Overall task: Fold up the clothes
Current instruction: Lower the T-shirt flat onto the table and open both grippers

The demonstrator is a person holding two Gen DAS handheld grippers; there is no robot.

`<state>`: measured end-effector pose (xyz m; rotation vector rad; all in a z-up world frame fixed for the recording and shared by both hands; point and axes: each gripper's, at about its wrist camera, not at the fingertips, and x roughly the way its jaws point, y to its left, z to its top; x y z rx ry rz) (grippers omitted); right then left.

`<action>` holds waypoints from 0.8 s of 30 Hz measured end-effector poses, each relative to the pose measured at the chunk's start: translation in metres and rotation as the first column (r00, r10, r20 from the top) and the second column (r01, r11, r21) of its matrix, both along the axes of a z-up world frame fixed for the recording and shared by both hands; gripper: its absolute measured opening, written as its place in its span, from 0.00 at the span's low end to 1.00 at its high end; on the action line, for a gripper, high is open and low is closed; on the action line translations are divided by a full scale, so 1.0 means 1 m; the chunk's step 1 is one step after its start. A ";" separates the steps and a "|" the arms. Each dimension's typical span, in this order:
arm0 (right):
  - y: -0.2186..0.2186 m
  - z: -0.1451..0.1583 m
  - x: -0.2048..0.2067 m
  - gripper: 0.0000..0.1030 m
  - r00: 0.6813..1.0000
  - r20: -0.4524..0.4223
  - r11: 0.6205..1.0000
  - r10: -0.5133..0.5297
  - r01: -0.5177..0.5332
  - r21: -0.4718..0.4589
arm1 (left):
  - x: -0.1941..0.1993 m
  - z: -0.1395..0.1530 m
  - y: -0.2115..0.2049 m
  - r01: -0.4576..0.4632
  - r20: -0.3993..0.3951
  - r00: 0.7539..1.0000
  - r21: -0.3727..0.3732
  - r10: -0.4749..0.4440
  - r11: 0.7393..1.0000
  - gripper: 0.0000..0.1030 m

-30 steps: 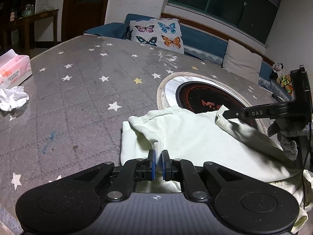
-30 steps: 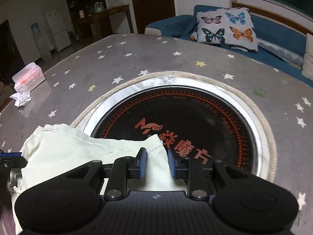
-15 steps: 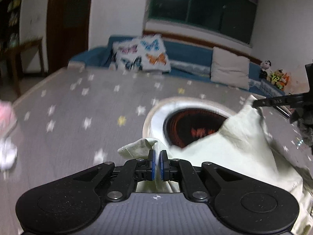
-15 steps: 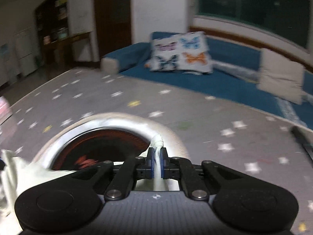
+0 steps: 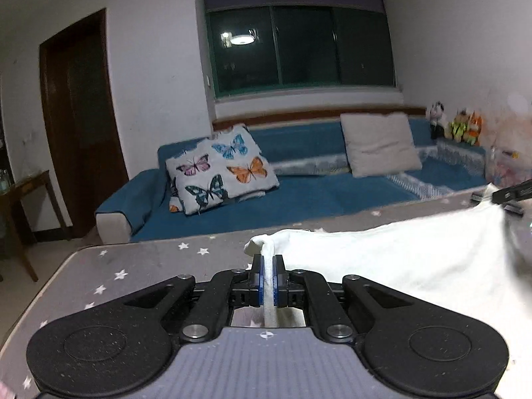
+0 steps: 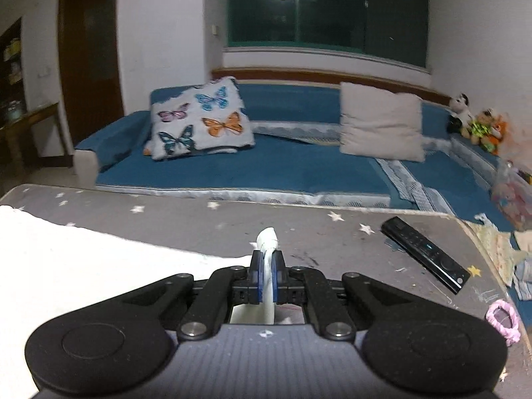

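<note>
Left gripper (image 5: 268, 277) is pressed together on a bunched edge of the pale garment (image 5: 399, 259); the cloth stretches rightward across the tabletop (image 5: 139, 259) to the right gripper. Right gripper (image 6: 267, 274) likewise pinches a rolled edge of the same garment, cloth protruding beyond its blue pads (image 6: 257, 274). The garment is lifted along the held edge, over the star-patterned tabletop. Toward the right edge lie a black remote (image 6: 425, 254) and a pink hair tie (image 6: 502, 321). Beyond the far edge: blue sofa (image 6: 299, 166), butterfly cushion (image 6: 199, 119), plain cushion (image 6: 382, 123), dark window (image 5: 299, 50).
</note>
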<state>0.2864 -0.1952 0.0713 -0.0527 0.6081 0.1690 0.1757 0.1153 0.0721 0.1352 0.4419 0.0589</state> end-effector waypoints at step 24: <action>-0.011 -0.054 0.040 0.30 0.985 -0.169 0.999 -0.045 0.043 -0.016 | 0.090 -0.065 0.009 -0.054 -0.199 0.979 -0.010 0.051 0.998 0.48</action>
